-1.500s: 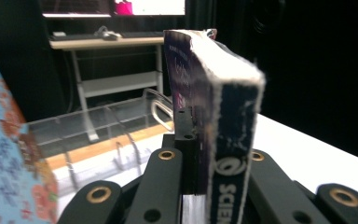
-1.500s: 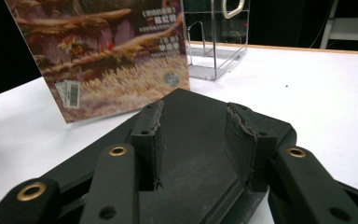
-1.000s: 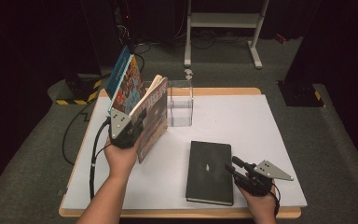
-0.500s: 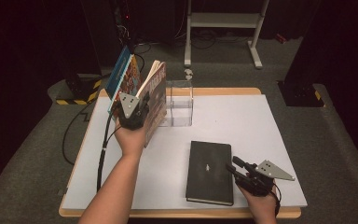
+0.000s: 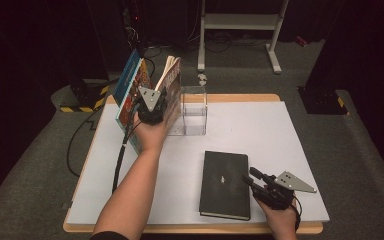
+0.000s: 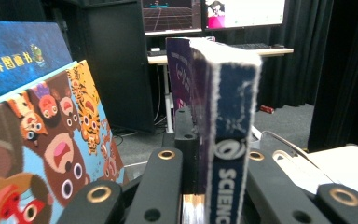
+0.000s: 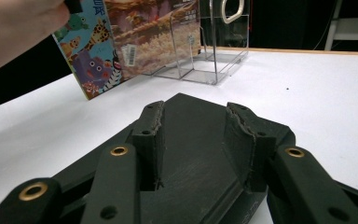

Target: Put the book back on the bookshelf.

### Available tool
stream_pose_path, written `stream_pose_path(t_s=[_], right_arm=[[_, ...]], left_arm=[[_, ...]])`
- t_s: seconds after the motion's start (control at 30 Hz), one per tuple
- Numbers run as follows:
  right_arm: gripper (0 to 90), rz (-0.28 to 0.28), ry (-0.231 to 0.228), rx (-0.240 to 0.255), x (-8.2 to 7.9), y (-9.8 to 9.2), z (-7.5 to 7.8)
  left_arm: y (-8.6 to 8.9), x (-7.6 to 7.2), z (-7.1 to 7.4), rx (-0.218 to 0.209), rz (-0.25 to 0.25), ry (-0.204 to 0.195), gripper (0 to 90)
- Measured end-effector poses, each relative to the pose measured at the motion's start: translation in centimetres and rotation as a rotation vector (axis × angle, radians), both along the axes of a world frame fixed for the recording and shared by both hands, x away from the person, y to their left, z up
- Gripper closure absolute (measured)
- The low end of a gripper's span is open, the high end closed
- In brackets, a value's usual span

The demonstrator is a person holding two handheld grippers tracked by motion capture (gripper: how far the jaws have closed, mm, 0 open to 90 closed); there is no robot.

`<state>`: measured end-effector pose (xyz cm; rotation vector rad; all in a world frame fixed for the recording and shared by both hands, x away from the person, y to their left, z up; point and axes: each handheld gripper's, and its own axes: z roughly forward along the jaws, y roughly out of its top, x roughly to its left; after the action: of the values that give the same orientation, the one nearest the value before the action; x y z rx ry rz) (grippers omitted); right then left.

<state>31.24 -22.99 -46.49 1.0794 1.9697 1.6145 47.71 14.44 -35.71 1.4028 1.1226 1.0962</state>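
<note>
High view is showing the left gripper (image 5: 156, 102) holding a paperback (image 5: 171, 82) upright at the table's far left, just beside the leaning picture books (image 5: 130, 92) and the clear acrylic stand (image 5: 192, 112), so shelving looks partly done, while the black notebook (image 5: 225, 182) is lying flat, waiting by the right gripper (image 5: 254, 181). Left gripper view is adding what the overhead cannot: its jaws are clamping tight on the paperback's blue spine (image 6: 228, 140). Right gripper view is showing its jaws standing partly apart over the notebook's cover (image 7: 191, 140), gripping nothing.
</note>
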Motion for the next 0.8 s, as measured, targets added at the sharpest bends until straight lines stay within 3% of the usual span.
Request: stream_pose_path(t_s=[0.33,0.5,0.7,0.77,0.8], right_arm=[[58.0,0.006,0.0,-0.002,0.0,0.1,-0.1],[58.0,0.009,0.003,-0.005,0.0,0.3,-0.2],[57.7,0.017,0.005,-0.009,0.0,0.5,-0.2],[57.6,0.018,0.005,-0.01,0.0,0.6,-0.2],[57.6,0.021,0.005,-0.013,0.0,0.6,-0.2]], left_arm=[[0.1,1.3,-0.7,0.003,0.037,0.001,83.7],[0.1,1.4,-0.8,0.018,0.043,-0.004,83.4],[0.2,1.1,-1.3,0.053,0.088,-0.003,80.3],[0.3,1.0,-1.4,0.056,0.093,0.001,76.7],[0.4,1.0,-1.5,0.046,0.097,0.023,75.4]])
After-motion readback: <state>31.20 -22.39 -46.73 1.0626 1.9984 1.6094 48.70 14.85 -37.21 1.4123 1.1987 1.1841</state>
